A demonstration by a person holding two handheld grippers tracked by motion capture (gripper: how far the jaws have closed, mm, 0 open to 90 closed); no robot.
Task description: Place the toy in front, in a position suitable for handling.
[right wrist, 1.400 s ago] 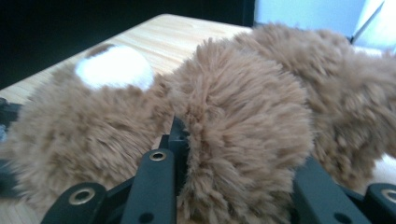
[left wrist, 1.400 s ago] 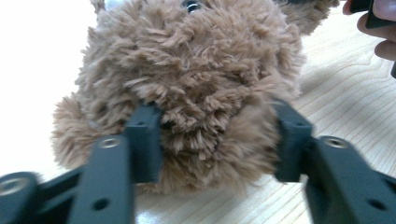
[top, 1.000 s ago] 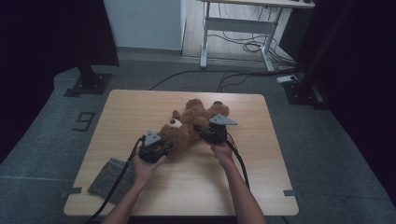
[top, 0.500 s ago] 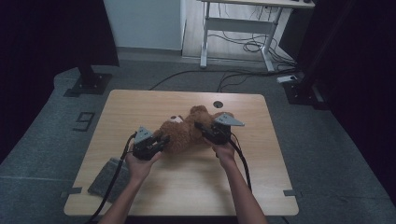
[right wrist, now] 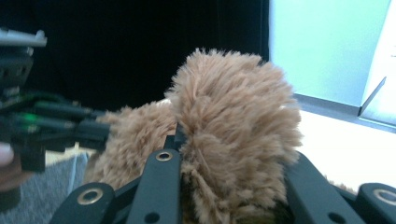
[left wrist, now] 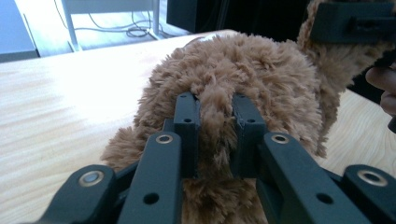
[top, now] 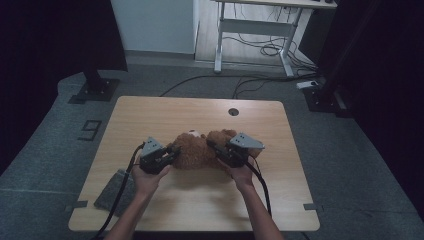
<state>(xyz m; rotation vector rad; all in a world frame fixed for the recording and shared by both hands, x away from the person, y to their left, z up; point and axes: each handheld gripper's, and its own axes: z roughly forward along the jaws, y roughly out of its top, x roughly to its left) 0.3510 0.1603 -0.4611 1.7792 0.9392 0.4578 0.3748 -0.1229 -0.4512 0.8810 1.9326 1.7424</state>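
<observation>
Between both grippers' jaws, teddy bear (top: 196,151)

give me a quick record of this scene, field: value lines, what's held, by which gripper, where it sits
item: brown teddy bear
surface: wooden table
left gripper: shut on a tuft of the bear's fur; its jaws have just been closing
right gripper: shut on the bear's other side, fur bulging between the jaws
bear position: near the table's middle, between the two grippers
table detail: round hole near the far edge
floor: grey cloth beside the table's near left corner
</observation>
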